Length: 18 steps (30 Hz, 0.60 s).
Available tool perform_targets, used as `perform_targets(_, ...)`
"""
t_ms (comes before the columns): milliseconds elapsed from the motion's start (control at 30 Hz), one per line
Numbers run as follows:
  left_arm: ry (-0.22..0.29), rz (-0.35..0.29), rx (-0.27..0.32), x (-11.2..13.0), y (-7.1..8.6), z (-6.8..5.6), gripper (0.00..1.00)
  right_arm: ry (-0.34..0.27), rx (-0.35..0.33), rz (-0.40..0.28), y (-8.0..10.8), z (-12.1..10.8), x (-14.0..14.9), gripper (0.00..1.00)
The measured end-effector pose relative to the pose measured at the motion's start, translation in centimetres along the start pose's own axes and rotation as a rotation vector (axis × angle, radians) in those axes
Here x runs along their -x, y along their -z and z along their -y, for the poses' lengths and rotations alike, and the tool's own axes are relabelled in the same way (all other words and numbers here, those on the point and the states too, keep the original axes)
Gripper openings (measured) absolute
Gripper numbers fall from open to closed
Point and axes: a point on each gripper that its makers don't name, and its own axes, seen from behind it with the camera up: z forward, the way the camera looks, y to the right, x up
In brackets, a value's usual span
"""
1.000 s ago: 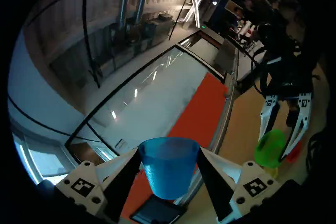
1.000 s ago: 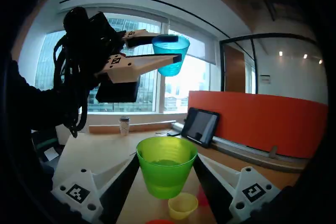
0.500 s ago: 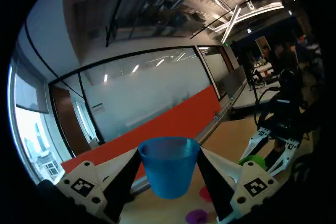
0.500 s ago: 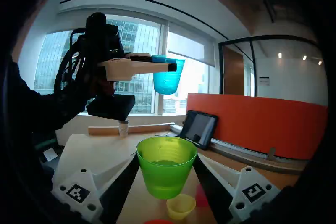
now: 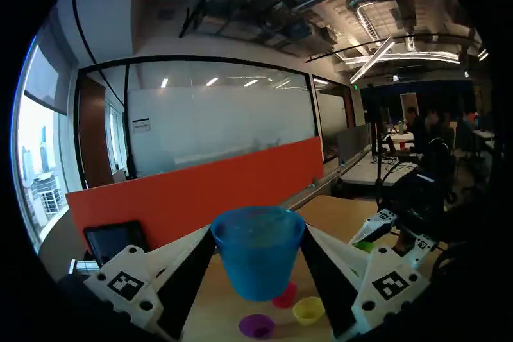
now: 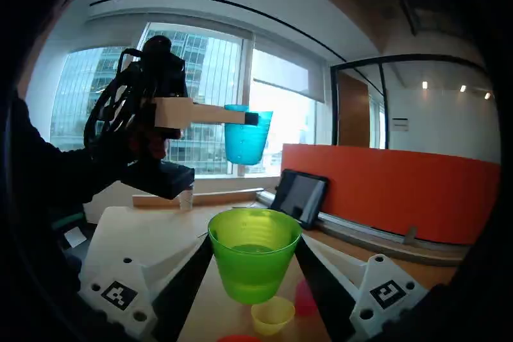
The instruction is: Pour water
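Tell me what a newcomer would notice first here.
A blue cup, upright in the jaws of the left gripper, held high above the desk. Lower down, a green cup holding some liquid sits in the right gripper. Behind both runs a bright orange partition.

Daylight totally blows out the tall glass windows, long ceiling strip lights glare, edges bend hard, background's dim.
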Motion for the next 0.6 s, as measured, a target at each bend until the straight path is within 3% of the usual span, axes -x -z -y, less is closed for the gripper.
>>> perform_targets(600,0.061,0.079,0.005,7.6,1.7,-0.7,0.89,0.018,0.115,0.067,3.7,-4.3,1.0,0.9)
